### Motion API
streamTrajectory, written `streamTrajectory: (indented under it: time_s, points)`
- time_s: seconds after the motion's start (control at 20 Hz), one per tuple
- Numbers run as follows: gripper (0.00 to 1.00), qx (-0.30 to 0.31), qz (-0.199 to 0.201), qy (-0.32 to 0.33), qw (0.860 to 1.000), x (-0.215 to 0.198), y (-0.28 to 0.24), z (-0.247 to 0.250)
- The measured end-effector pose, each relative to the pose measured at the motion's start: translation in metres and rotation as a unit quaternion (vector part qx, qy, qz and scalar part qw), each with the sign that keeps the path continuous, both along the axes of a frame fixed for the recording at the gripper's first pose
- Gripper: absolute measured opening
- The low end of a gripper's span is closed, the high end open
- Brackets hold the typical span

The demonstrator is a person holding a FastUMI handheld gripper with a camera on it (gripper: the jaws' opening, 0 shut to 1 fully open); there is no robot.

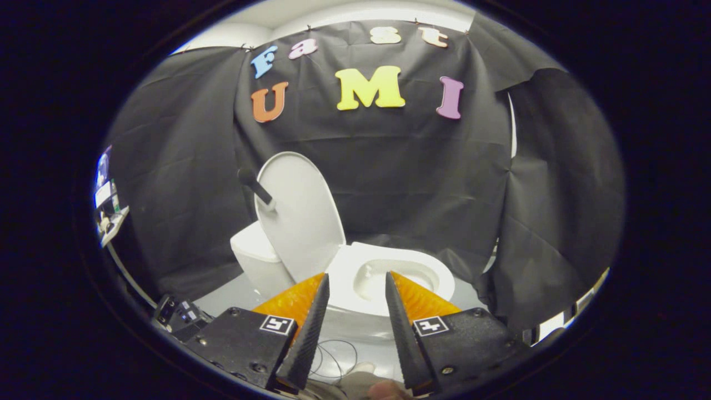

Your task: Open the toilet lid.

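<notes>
Beyond fingers: one toilet lid [300, 214] raised | hand-held gripper [356, 275] parted, empty

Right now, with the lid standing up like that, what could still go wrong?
The toilet lid stands upright but unheld: the gripper is open, its fingers apart and short of the bowl, so the lid might drop back. The thin cable on the floor beneath the fingers could snag.

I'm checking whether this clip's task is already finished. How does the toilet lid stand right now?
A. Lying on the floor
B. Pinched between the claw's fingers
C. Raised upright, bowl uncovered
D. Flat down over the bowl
C: the toilet lid stands raised behind the uncovered bowl, while the claw is open and holds nothing, its fingers apart in front of the bowl.
</notes>
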State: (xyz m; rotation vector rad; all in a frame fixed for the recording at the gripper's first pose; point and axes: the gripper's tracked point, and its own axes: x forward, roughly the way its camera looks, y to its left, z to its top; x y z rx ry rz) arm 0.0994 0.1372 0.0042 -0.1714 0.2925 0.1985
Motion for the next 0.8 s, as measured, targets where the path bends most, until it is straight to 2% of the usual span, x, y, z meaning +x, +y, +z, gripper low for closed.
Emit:
streamTrajectory:
  time_s: [0.2,0.6,0.8]
  points:
    - [0.64,0.0,0.006,-0.033,0.999,-0.029,-0.024,-0.007]
    - [0.64,0.033,-0.033,-0.096,0.994,-0.071,-0.072,0.006]
    - [0.64,0.023,-0.032,-0.128,0.991,-0.09,-0.078,0.016]
